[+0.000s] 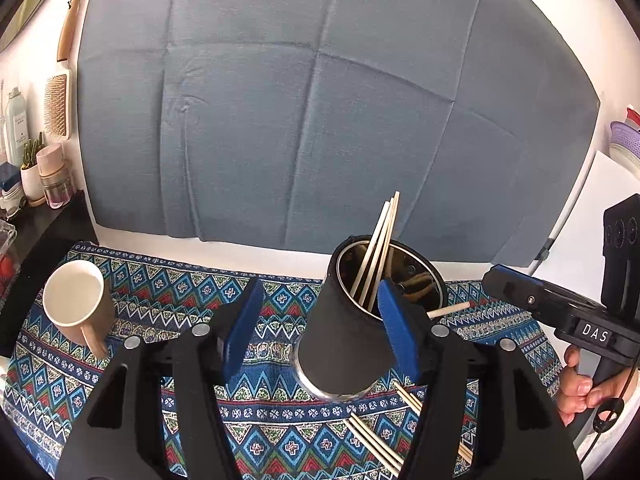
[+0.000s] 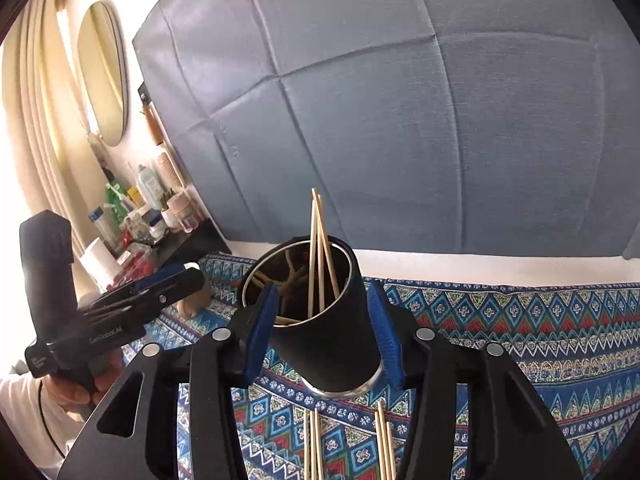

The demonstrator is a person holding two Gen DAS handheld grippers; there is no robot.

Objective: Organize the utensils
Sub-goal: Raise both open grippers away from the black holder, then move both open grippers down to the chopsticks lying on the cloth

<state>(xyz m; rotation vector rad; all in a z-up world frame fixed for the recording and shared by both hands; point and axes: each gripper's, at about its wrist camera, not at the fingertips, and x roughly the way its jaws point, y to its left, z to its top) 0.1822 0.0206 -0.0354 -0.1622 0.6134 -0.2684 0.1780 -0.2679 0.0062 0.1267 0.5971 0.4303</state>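
Right gripper has its blue pads spread on either side of the black metal cup, neither pad plainly pressing the wall. Inside that cup several wooden chopsticks lean upright, tips rising above its rim. Below it, nearer the gripper's body, more loose chopsticks lie on the patterned cloth.

Left gripper is also spread wide; the same cup sits just inside its right pad, with the left pad well apart. Chopsticks in the cup tilt toward the right. Far off to this gripper's left, a tan mug with a white interior stands on the cloth, holding nothing visible.
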